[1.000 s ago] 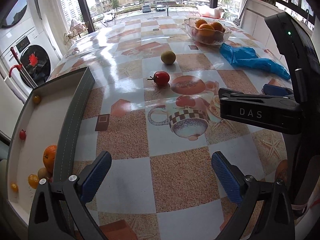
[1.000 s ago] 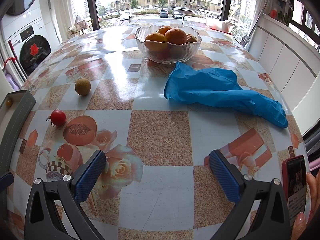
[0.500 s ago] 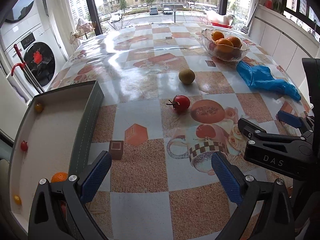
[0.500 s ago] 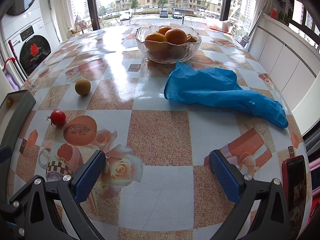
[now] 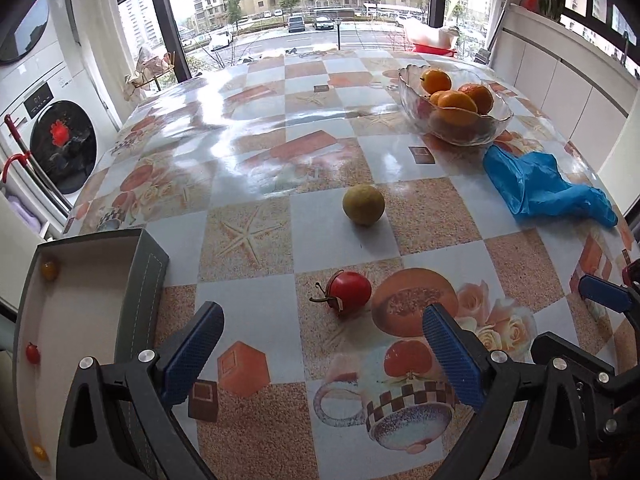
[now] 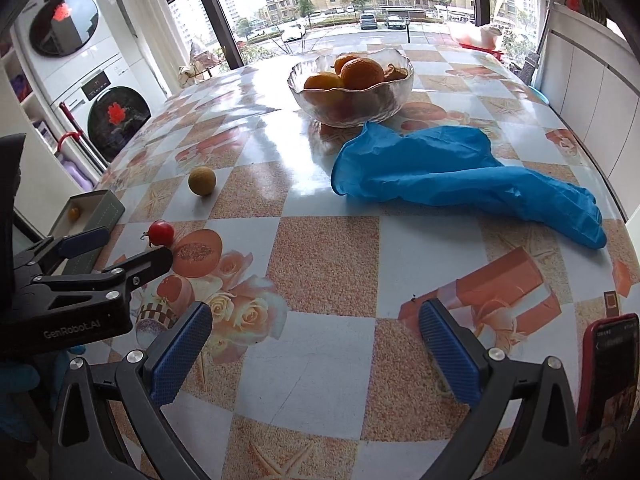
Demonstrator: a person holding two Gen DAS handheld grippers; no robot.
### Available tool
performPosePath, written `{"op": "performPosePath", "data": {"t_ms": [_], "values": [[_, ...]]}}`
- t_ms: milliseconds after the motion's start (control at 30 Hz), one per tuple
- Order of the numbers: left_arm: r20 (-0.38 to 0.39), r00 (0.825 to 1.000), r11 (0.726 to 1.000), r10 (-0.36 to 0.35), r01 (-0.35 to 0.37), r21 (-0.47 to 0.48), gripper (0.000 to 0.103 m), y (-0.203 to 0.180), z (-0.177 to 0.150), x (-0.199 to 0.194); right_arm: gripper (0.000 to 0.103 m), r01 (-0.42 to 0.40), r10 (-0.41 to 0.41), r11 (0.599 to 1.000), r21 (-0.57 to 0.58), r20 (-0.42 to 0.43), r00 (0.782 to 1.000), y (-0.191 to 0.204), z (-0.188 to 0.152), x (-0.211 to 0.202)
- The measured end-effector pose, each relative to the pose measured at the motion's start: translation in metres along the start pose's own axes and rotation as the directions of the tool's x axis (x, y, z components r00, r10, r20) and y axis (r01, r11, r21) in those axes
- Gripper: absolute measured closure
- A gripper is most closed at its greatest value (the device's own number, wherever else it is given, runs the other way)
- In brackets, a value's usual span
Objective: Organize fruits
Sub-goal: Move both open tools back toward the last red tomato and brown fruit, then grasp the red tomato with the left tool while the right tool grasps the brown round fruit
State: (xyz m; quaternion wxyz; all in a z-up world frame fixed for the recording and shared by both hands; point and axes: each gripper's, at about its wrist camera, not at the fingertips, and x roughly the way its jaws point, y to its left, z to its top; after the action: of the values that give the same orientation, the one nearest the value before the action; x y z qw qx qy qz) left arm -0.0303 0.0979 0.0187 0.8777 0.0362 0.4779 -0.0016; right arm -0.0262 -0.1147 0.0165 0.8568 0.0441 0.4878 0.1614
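A red tomato with a dry stem lies on the patterned table just ahead of my open, empty left gripper; it also shows in the right wrist view. A yellow-green round fruit lies farther back, also visible in the right wrist view. A grey tray at the left holds several small fruits. A glass bowl of oranges stands at the back right. My right gripper is open and empty above the table. The left gripper shows in the right wrist view.
A blue glove lies in front of the bowl, also seen in the left wrist view. A red phone is at the right edge. Washing machines stand left of the table. Windows are behind.
My left gripper has moved forward and right, away from the tray and toward the tomato, which now sits close between its fingers' line. The right gripper has shifted slightly.
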Motion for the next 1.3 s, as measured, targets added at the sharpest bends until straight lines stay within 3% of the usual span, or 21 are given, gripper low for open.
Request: {"op": "performPosePath", "data": {"t_ms": [67, 100, 167, 233, 300, 367, 400, 667, 833, 1033, 1100, 1133, 1200, 1267, 1300], "values": [[-0.007, 1.0, 1.0, -0.004, 0.004, 0.009, 0.005, -0.004, 0.002, 0.005, 0.0, -0.014, 0.015, 0.998, 0.058, -0.015, 1.0, -0.008, 0.002, -0.004], [-0.015, 1.0, 1.0, -0.005, 0.005, 0.012, 0.017, -0.006, 0.003, 0.007, 0.0, -0.055, 0.055, 0.996, 0.077, 0.002, 0.998, -0.011, 0.003, -0.007], [-0.024, 0.999, 1.0, -0.03, 0.029, -0.007, 0.021, -0.006, 0.006, 0.01, 0.0, -0.079, 0.076, 0.993, 0.092, 0.034, 0.997, -0.013, 0.004, -0.015], [-0.025, 0.998, 0.998, -0.056, 0.055, -0.018, 0.039, -0.006, 0.008, 0.011, 0.0, -0.087, 0.081, 0.992, 0.096, 0.063, 0.995, -0.011, 0.007, -0.022], [-0.023, 0.998, 0.998, -0.063, 0.063, -0.006, 0.05, -0.01, 0.01, 0.01, 0.0, -0.1, 0.089, 0.989, 0.109, 0.102, 0.991, -0.011, 0.01, -0.031], [-0.016, 0.997, 0.997, -0.074, 0.074, 0.012, 0.069, -0.015, 0.009, 0.009, 0.0, -0.098, 0.084, 0.989, 0.114, 0.122, 0.989, -0.009, 0.018, -0.036], [-0.013, 0.997, 0.997, -0.074, 0.074, 0.019, 0.072, -0.016, 0.009, 0.008, 0.0, -0.092, 0.078, 0.99, 0.11, 0.121, 0.99, -0.007, 0.021, -0.036], [0.009, 0.996, 0.996, -0.092, 0.092, -0.021, 0.072, -0.003, -0.007, -0.001, 0.0, -0.088, 0.084, 0.994, 0.066, 0.07, 0.994, 0.018, 0.038, -0.018], [0.022, 0.996, 0.994, -0.084, 0.085, -0.065, 0.072, 0.014, -0.028, -0.014, 0.0, -0.098, 0.099, 0.995, -0.024, 0.037, 0.994, 0.057, 0.053, 0.009], [0.028, 0.996, 0.991, -0.089, 0.092, -0.102, 0.072, 0.03, -0.042, -0.021, 0.003, -0.042, 0.042, 0.989, -0.142, -0.004, 0.999, 0.105, 0.074, 0.057], [0.029, 0.996, 0.99, -0.09, 0.093, -0.102, 0.072, 0.031, -0.042, -0.021, 0.009, -0.026, 0.022, 0.987, -0.161, -0.024, 0.999, 0.115, 0.076, 0.072], [0.03, 0.996, 0.99, -0.09, 0.092, -0.102, 0.072, 0.03, -0.043, -0.021, 0.021, -0.032, 0.025, 0.986, -0.163, -0.042, 0.999, 0.118, 0.077, 0.078], [0.031, 0.995, 0.99, -0.091, 0.094, -0.103, 0.072, 0.031, -0.044, -0.021, 0.031, -0.013, 0.008, 0.98, -0.197, -0.025, 1.0, 0.127, 0.076, 0.079], [0.035, 0.995, 0.99, -0.091, 0.095, -0.104, 0.072, 0.031, -0.044, -0.021, 0.067, -0.014, 0.01, 0.975, -0.22, -0.023, 1.0, 0.132, 0.075, 0.079], [0.037, 0.995, 0.99, -0.09, 0.093, -0.101, 0.072, 0.031, -0.044, -0.021, 0.076, -0.038, 0.032, 0.977, -0.21, -0.031, 0.999, 0.13, 0.073, 0.078]]}}
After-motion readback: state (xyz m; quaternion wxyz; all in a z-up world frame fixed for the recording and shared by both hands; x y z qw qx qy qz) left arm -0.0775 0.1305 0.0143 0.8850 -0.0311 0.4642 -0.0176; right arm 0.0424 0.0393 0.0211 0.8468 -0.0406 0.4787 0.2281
